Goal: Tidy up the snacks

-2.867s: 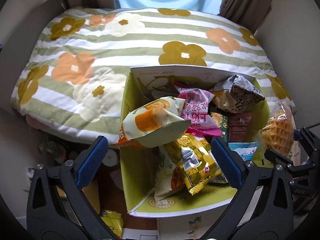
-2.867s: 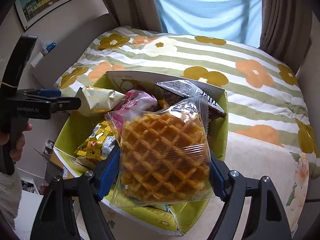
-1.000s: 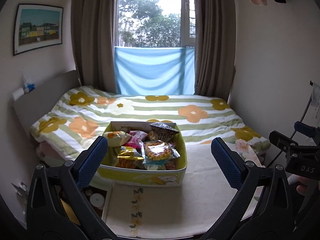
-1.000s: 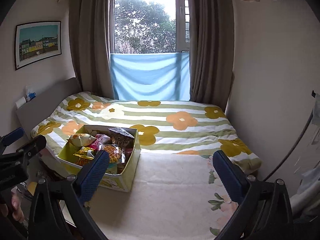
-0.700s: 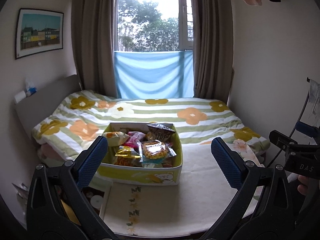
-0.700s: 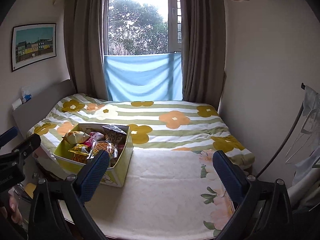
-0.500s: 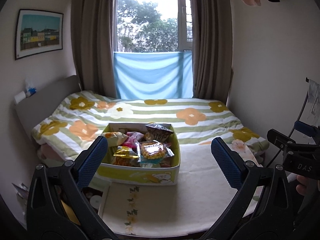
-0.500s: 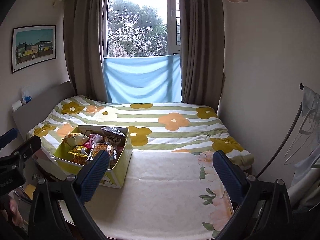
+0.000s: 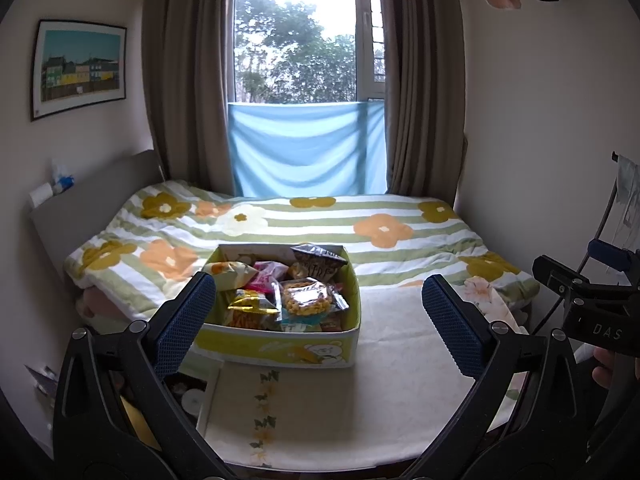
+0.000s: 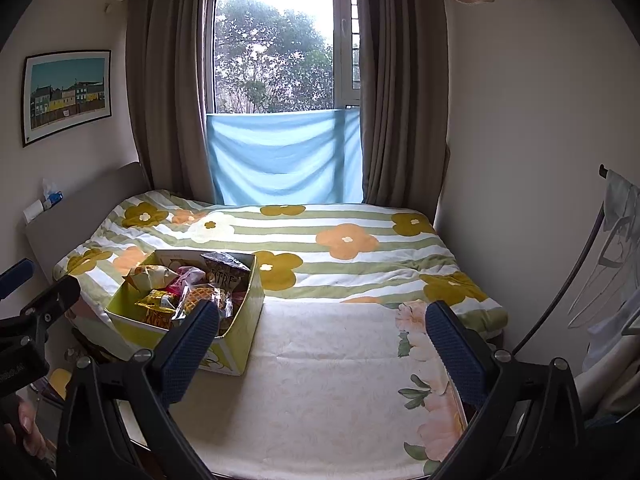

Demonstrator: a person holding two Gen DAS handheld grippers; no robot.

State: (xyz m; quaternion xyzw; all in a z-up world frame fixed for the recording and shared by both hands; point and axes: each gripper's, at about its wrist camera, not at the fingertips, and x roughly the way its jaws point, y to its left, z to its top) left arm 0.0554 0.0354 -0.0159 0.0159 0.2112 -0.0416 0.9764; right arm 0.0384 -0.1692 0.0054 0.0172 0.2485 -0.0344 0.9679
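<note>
A yellow-green cardboard box (image 9: 280, 346) stands on the bed, full of snack packets. A clear waffle pack (image 9: 306, 300) lies on top, with a yellow packet (image 9: 250, 306), a pink packet (image 9: 266, 272) and a dark packet (image 9: 318, 262) around it. The box also shows in the right wrist view (image 10: 236, 340), with the waffle pack (image 10: 200, 294) on top. My left gripper (image 9: 318, 320) is open and empty, held well back from the box. My right gripper (image 10: 320, 334) is open and empty, to the right of the box.
The bed has a flowered striped quilt (image 9: 360, 220) behind the box and a cream blanket (image 10: 320, 380) in front. A headboard (image 9: 92, 196) runs along the left wall. Curtains and a window (image 9: 304, 40) lie beyond. A clothes rack (image 10: 600, 248) stands at right.
The right gripper let go of the waffle pack, which now lies in the box. Both grippers pulled far back from the box and keep drifting slightly.
</note>
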